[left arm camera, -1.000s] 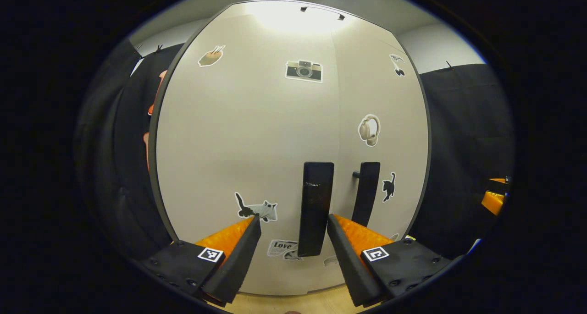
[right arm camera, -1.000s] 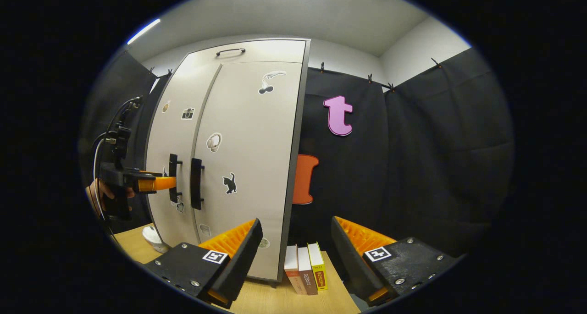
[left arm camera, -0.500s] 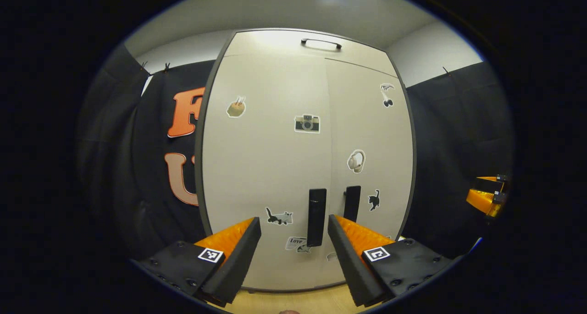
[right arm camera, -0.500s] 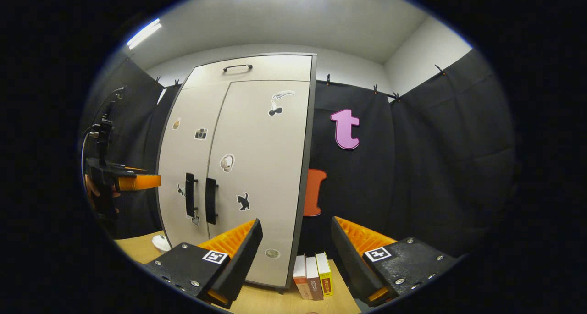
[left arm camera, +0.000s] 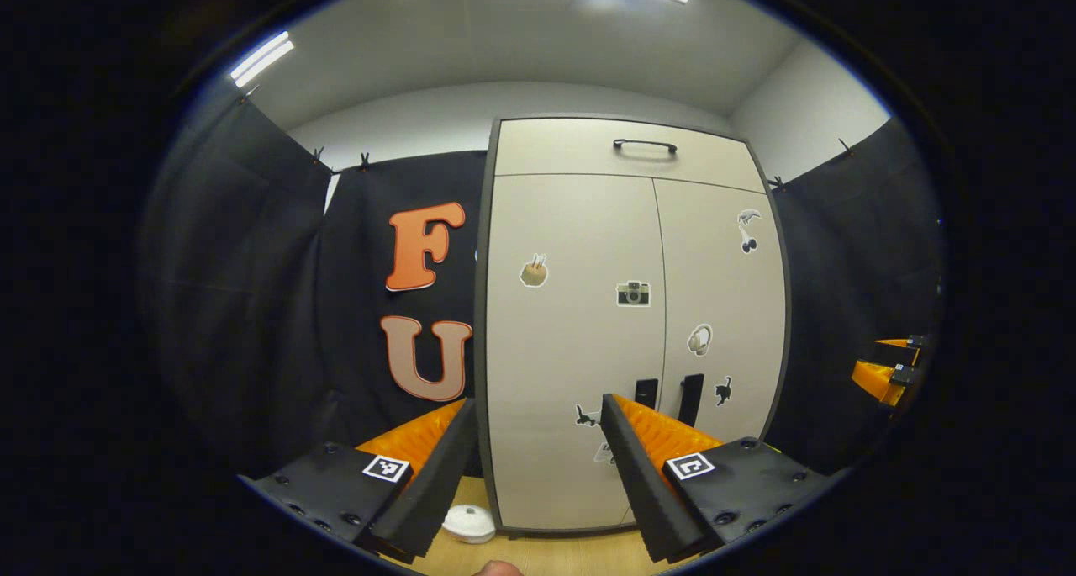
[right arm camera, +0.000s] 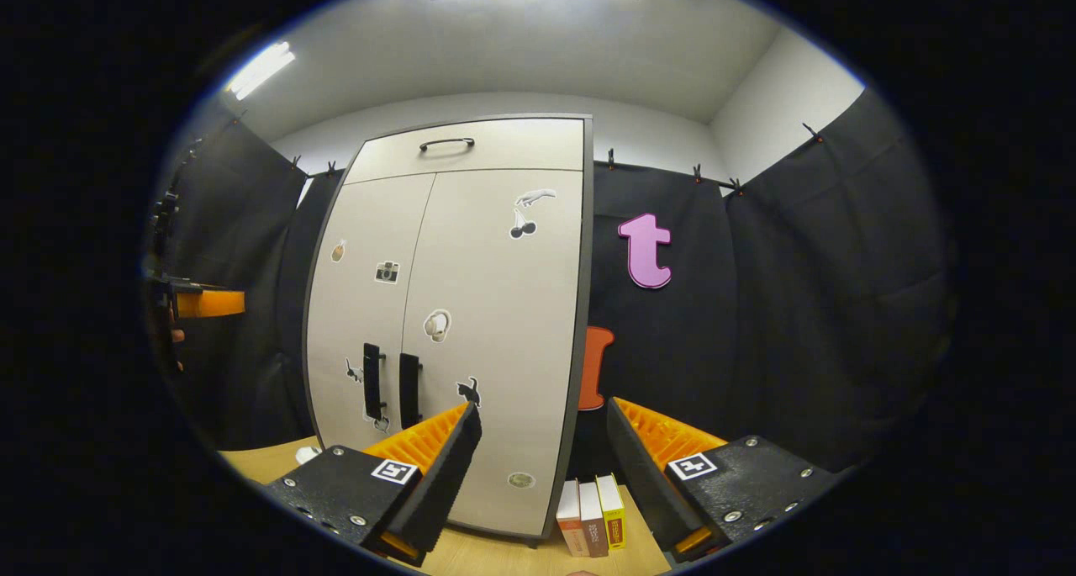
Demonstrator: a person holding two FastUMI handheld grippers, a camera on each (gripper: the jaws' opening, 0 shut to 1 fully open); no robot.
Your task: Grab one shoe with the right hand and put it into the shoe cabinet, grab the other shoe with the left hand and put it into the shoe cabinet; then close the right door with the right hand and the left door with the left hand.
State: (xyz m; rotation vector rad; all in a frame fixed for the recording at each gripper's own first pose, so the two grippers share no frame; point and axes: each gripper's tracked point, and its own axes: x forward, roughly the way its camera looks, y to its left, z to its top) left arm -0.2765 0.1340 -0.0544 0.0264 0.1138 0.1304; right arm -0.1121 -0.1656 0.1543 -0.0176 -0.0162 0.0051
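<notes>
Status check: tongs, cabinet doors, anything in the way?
Left tongs open, empty. Right tongs open, empty. Shoe cabinet doors both shut. Books stand beside it; nothing blocking.

Staged recording booth: black cloth walls [right arm camera: 799, 307], stickered shoe cabinet [right arm camera: 471, 307] on wooden tabletop [right arm camera: 504, 551].

We see a beige cabinet [left arm camera: 572, 374] with black handles [right arm camera: 371, 381], dotted with stickers, and a pale wooden table [right arm camera: 496, 555].
</notes>
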